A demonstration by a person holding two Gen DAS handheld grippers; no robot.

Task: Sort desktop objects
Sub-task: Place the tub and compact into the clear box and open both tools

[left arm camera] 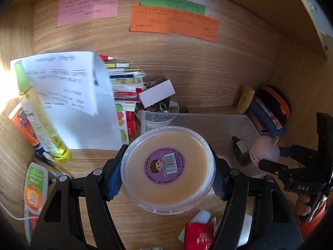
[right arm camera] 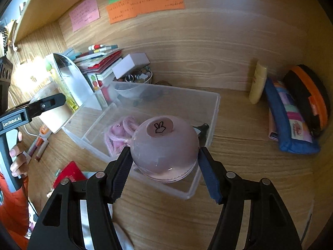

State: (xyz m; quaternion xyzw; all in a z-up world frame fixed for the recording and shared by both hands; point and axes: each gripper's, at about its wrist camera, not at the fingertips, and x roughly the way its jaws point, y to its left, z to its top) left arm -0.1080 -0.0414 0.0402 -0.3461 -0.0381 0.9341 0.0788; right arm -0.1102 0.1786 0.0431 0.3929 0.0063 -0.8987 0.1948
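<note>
Round clear-plastic tub (left arm camera: 168,169) of beige paste, purple barcode sticker on its lid, sits clamped between the left gripper (left arm camera: 167,176) pads.
Right gripper (right arm camera: 165,167) squeezes a glossy pink ball-shaped jar (right arm camera: 164,151) above the clear rectangular plastic bin (right arm camera: 215,112) just ahead.

Strong daylight enters from my left and blows out the left edge in both views. The white paper (left arm camera: 68,95) glares and smears with motion blur. Elsewhere the wood desk (right arm camera: 249,166) is evenly lit with soft shadows. Fisheye bending; corners vignette black.
</note>
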